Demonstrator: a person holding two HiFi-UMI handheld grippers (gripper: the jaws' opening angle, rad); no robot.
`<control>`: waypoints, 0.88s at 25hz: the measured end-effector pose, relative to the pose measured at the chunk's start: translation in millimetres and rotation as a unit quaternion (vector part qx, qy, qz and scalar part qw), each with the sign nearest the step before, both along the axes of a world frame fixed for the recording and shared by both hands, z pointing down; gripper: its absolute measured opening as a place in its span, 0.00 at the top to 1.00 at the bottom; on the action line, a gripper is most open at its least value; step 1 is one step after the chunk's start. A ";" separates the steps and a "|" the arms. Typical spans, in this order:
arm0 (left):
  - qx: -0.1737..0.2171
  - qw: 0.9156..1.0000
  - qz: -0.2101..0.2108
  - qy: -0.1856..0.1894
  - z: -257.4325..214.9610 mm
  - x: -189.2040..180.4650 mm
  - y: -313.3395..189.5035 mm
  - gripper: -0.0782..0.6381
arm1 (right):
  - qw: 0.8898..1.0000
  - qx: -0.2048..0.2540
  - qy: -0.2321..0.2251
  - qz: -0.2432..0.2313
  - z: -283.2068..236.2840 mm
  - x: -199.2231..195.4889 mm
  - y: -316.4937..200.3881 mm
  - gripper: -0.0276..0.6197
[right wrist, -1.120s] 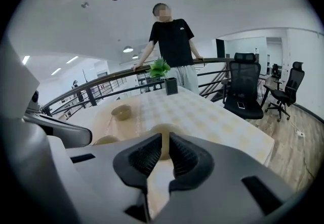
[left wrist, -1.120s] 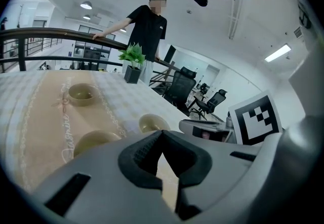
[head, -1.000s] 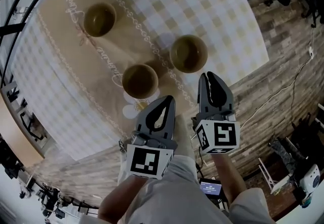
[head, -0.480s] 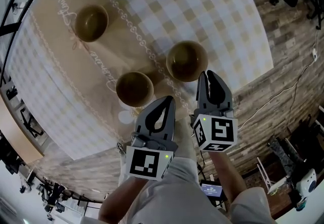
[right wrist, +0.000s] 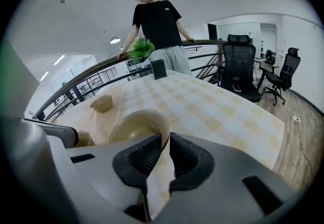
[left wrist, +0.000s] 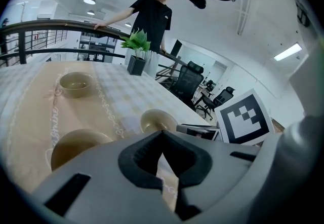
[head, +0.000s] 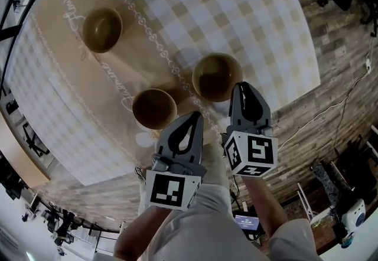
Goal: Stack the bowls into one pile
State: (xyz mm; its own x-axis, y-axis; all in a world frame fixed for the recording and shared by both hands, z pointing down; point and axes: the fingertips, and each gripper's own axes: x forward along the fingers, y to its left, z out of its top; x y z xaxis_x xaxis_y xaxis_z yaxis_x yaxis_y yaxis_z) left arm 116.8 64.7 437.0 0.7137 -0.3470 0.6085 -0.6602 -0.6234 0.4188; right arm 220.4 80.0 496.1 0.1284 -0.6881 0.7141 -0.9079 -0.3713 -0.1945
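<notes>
Three olive-tan bowls stand apart on the checked tablecloth. The far bowl (head: pixel 101 29) is at the upper left. The middle bowl (head: pixel 154 108) lies just ahead and left of my left gripper (head: pixel 191 116), whose tips touch with nothing held. The right bowl (head: pixel 217 77) has its near rim almost at my right gripper (head: pixel 243 86). In the right gripper view that bowl (right wrist: pixel 136 124) fills the space just beyond the gripper (right wrist: pixel 165 138), whose jaws show only a thin slit. The left gripper view shows the middle bowl (left wrist: pixel 76 144) and the right bowl (left wrist: pixel 158 119).
The round table's edge (head: pixel 277 106) runs close by my grippers, with wood-pattern floor below. A person in a black shirt (right wrist: pixel 157 23) stands at the far railing beside a potted plant (right wrist: pixel 143 48). Office chairs (right wrist: pixel 243 66) stand off to the right.
The bowls have drawn nearer to both grippers in the head view. The right bowl's rim now sits almost against the right gripper's tip. No bowl has been lifted.
</notes>
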 end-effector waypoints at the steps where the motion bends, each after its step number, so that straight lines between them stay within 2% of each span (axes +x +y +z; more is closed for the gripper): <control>1: 0.001 1.000 0.000 0.000 -0.3 0.3 -1.5 0.87 | 1.000 -0.002 -0.001 -0.001 0.8 0.0 -1.3 0.89; 10: 0.007 1.000 -0.006 0.000 -3.2 -4.3 -7.2 0.87 | 1.000 0.000 -0.003 -0.005 -0.2 -0.2 -8.0 0.89; 22: 0.014 1.000 -0.021 0.006 -13.5 -15.6 -10.2 0.87 | 0.999 0.037 -0.036 -0.010 -18.4 -12.8 -13.6 0.90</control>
State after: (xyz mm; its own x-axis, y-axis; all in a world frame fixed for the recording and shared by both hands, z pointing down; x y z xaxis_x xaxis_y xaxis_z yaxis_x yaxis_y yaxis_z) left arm 101.2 54.5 423.5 0.7051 -0.3933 0.5900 -0.6813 -0.6063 0.4101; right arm 207.7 66.4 477.8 0.0646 -0.7406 0.6688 -0.8977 -0.3359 -0.2852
